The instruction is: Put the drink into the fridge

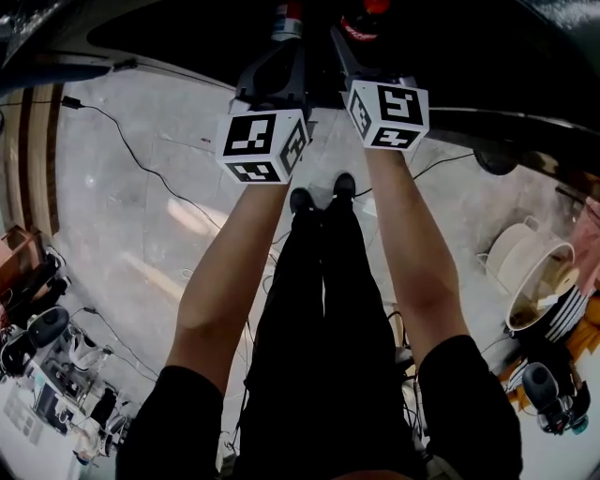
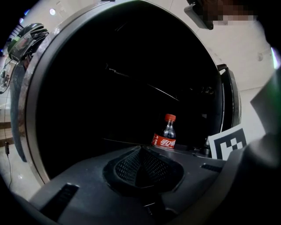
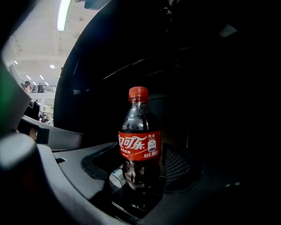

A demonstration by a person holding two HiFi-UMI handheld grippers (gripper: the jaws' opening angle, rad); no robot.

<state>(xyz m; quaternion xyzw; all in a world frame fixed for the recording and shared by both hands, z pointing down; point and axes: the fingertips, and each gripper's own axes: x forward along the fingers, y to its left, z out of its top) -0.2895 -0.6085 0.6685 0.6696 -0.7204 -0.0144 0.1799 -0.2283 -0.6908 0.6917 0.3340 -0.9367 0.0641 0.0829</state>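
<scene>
A small cola bottle with a red cap and red label stands upright between the jaws of my right gripper, which is shut on its lower body. The same bottle shows in the left gripper view, just right of centre, against the dark fridge opening. My left gripper is shut, its mesh pads meeting with nothing between them. In the head view both grippers reach forward side by side, the left gripper beside the right gripper, and the bottle's red top pokes into the dark cavity.
A grey rim frames the dark opening. Below me are the person's legs and shoes on a pale floor with black cables. Equipment clutter lies at lower left, and a white bucket stands at right.
</scene>
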